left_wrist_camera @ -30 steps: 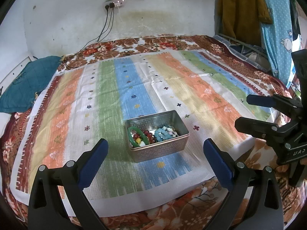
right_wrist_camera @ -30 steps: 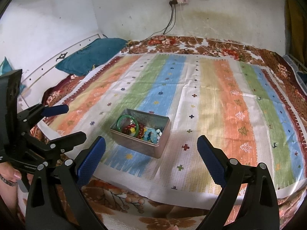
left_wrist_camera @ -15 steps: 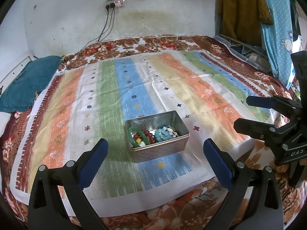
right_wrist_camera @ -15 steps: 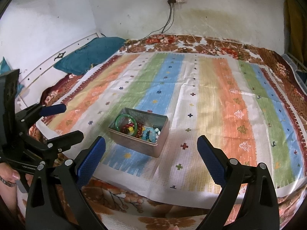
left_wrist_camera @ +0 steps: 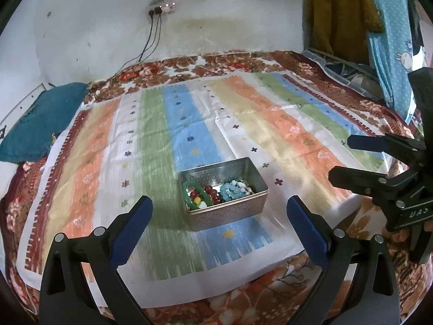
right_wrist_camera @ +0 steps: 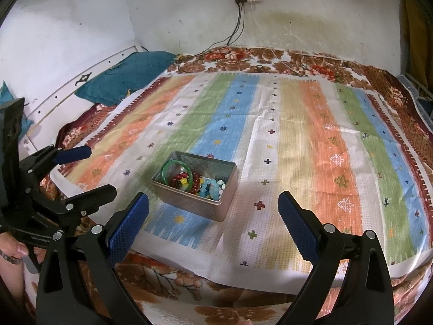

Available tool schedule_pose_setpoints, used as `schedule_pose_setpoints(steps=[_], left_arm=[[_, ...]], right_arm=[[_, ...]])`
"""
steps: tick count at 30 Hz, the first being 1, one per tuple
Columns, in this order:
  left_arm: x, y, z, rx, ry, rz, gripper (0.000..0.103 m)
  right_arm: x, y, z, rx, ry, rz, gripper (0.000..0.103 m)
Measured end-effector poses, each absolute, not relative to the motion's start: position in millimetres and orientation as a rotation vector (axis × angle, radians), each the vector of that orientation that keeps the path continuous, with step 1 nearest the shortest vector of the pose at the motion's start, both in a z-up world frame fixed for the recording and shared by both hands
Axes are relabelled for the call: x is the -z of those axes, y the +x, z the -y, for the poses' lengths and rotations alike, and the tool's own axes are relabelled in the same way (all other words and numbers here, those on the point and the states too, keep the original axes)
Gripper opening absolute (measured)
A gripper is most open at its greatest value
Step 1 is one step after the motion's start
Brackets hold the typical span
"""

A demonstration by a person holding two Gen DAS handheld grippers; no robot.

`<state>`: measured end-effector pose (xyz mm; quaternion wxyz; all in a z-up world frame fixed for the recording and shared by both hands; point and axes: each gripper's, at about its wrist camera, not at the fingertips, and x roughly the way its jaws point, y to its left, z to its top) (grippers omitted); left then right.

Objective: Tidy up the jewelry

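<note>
A silver metal tin [left_wrist_camera: 230, 218] [right_wrist_camera: 189, 203] sits on the striped cloth [left_wrist_camera: 167, 140] near the bed's front edge. Inside lie a green bangle [left_wrist_camera: 186, 193] [right_wrist_camera: 166, 166], red beads [left_wrist_camera: 209, 189] [right_wrist_camera: 194, 185] and a light-blue bead bracelet [left_wrist_camera: 230, 191] [right_wrist_camera: 211, 189]. My left gripper [left_wrist_camera: 219, 216] is open and empty, just short of the tin. My right gripper [right_wrist_camera: 213, 214] is open and empty, also in front of the tin. Each gripper shows at the side of the other's view: the right gripper [left_wrist_camera: 343, 159] and the left gripper [right_wrist_camera: 100, 170].
The striped cloth [right_wrist_camera: 311, 140] lies over a floral bedspread [left_wrist_camera: 243, 62]. A teal pillow [left_wrist_camera: 40, 124] [right_wrist_camera: 121, 75] is at the far left. Clothes [left_wrist_camera: 351, 8] hang at the right. Cables run from a wall socket [left_wrist_camera: 161, 6] down to the bed.
The right wrist view has drifted slightly so the tin sits further left and lower. The left gripper and the jewelry have not visibly moved.
</note>
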<state>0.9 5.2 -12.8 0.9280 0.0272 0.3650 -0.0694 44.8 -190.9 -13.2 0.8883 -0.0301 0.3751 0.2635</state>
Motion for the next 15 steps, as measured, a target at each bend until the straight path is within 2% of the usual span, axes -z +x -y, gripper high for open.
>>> schedule_pose_setpoints(steps=[15], left_arm=[[15.0, 3.0, -5.4, 0.136, 0.043, -0.766, 0.097]], right_arm=[[13.0, 45.5, 190.1, -0.547, -0.063, -0.78, 0.097]])
